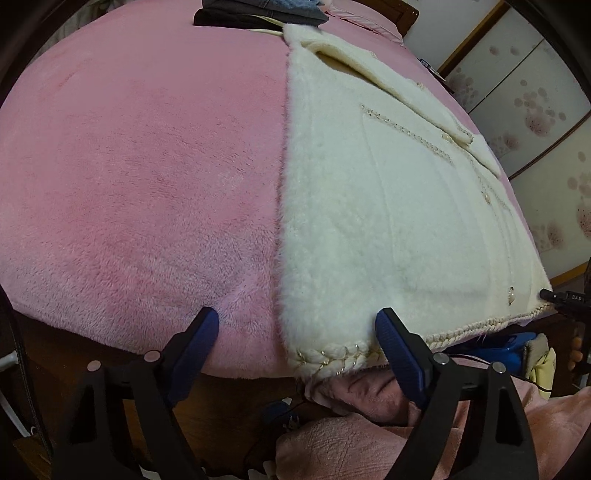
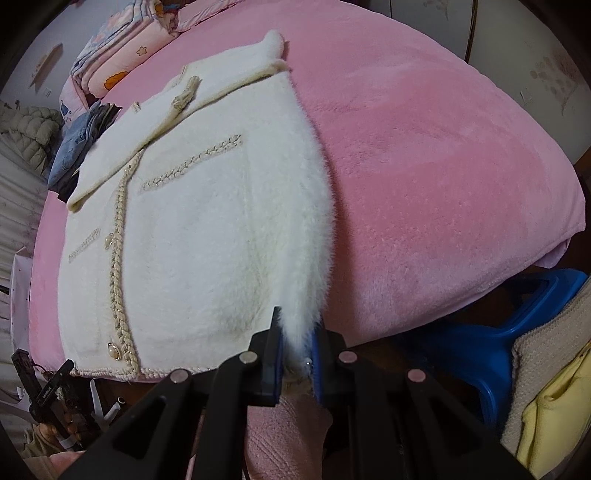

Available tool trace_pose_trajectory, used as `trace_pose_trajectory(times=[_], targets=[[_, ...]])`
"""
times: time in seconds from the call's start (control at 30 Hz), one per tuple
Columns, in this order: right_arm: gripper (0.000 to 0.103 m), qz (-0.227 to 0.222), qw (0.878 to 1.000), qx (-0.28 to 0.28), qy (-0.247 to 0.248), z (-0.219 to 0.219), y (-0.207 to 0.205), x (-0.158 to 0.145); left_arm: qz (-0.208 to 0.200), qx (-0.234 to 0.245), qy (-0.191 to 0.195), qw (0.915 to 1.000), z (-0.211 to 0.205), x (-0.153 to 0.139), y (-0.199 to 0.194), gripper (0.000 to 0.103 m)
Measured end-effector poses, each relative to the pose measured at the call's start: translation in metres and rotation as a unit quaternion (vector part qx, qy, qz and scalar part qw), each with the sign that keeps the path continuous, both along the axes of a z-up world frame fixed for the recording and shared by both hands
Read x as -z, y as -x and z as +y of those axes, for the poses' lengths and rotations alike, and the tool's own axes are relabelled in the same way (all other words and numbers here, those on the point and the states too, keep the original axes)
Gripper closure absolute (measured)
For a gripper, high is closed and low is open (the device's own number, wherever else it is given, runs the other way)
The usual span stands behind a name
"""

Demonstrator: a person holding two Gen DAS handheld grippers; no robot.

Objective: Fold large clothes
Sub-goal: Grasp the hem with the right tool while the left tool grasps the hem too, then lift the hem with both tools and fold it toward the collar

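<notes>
A cream fluffy jacket point(image 1: 388, 206) with braided trim and pearl buttons lies flat on the pink bed blanket point(image 1: 140, 177). Its sides are folded in, and its hem is at the near bed edge. My left gripper point(image 1: 297, 325) is open; its fingers straddle the jacket's near left hem corner without closing on it. In the right wrist view the jacket point(image 2: 207, 229) fills the left half, and my right gripper point(image 2: 295, 343) is shut on its near right hem corner at the bed edge.
Folded jeans and dark clothes point(image 1: 258, 11) lie at the far end of the bed. Patterned pillows point(image 2: 122, 55) sit at the head. A blue plastic stool point(image 2: 491, 332) and a yellow garment point(image 2: 554, 417) are beside the bed on the right. Wardrobe doors point(image 1: 535, 110) stand to the right.
</notes>
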State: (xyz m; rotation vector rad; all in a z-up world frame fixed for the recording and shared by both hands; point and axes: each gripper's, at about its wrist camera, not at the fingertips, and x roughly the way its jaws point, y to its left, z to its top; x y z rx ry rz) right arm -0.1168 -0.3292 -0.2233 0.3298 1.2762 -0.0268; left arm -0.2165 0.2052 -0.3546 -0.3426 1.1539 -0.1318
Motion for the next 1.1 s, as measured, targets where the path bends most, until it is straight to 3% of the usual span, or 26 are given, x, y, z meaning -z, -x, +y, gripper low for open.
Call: trace_pose_trajectory(times=[0.2,0.3,0.47,0.5,0.57,0.67,0.77,0.9,1.1], targets=[[0.091,-0.001,1.000,-0.001,-0.004,-0.001,-0.001,-0.001,0.006,-0.011,0.046,0.9988,-0.002,0.003,-0.008,0.046],[0.091,-0.004,1.000,0.004,-0.012,-0.003,0.001,-0.001,0.011,-0.006,0.045,0.9989,-0.008,0.004,-0.009,0.048],[0.091,0.001,1.000,0.007,-0.013,-0.004,0.001,0.002,0.021,0.002,-0.005,0.9998,-0.028,0.008,-0.015,0.042],[0.091,0.002,1.000,0.007,-0.012,-0.004,0.001,0.002,0.025,0.008,-0.020,0.9995,-0.033,0.006,-0.017,0.046],[0.091,0.001,1.000,0.007,-0.012,-0.001,0.001,0.000,0.034,0.023,-0.026,0.9988,-0.040,0.000,-0.020,0.086],[0.092,-0.006,1.000,0.000,-0.012,0.004,0.000,-0.011,0.059,0.024,-0.036,0.9974,-0.045,-0.013,-0.026,0.091],[0.092,-0.016,1.000,-0.012,-0.009,0.009,-0.001,-0.027,0.073,0.009,-0.022,0.9970,-0.046,-0.036,-0.031,0.092],[0.092,-0.036,0.999,-0.006,-0.021,0.008,-0.004,-0.053,0.062,-0.002,-0.002,0.9981,-0.049,-0.074,-0.038,0.093],[0.092,-0.086,0.995,-0.029,-0.040,0.016,-0.020,-0.106,0.015,-0.046,0.067,0.9966,-0.047,-0.136,-0.062,0.093]])
